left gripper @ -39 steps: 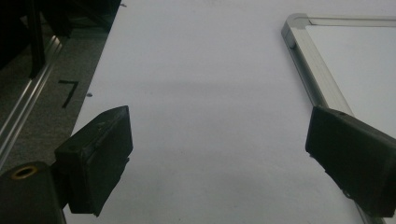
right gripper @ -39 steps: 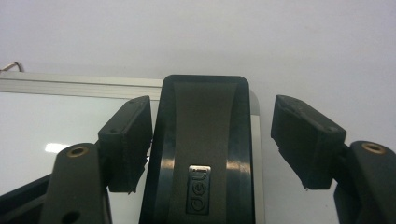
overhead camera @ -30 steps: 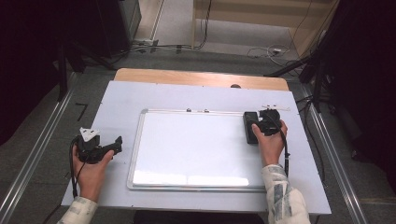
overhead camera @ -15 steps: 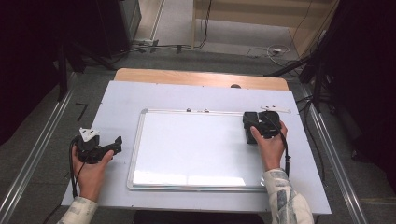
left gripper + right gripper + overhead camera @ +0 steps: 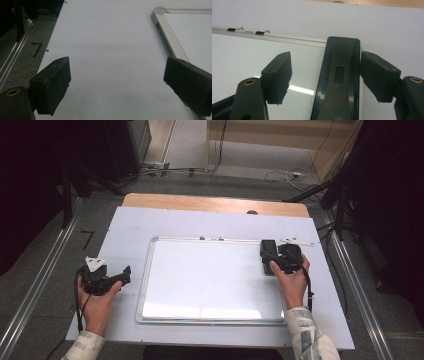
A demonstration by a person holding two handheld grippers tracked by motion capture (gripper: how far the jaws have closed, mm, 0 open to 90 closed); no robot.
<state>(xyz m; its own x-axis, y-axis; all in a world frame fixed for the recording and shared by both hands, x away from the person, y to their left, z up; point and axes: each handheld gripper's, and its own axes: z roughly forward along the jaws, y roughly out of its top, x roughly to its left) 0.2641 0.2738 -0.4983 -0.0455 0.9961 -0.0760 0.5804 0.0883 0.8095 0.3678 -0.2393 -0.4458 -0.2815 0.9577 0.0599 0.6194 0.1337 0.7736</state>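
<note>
Right tongs (image 5: 272, 256) sit at the right centre of the high view, held by the person's right hand (image 5: 292, 282) over the right edge of a whiteboard (image 5: 210, 277). Their jaws have just been opening, and a dark whiteboard eraser (image 5: 339, 80) lies between them. In the right gripper view, the eraser runs up the middle of the frame; the right jaw is at its side, whether touching or just off it I cannot tell, while the left jaw stands clearly apart from it, with white board showing in the gap. The eraser rests on the whiteboard's right edge, near its upper right corner. Left tongs (image 5: 117, 277) are at the lower left of the high view, held in the left hand (image 5: 97, 302) on the white surface (image 5: 200, 222), just beside the whiteboard's left edge. In the left gripper view, their jaws stand wide apart with nothing between them, bare surface ahead and the whiteboard's metal frame (image 5: 167, 37) running down the right side of the frame. Two small black clips (image 5: 245, 31) sit on the whiteboard's top rail, in the upper left of the right gripper view.
</note>
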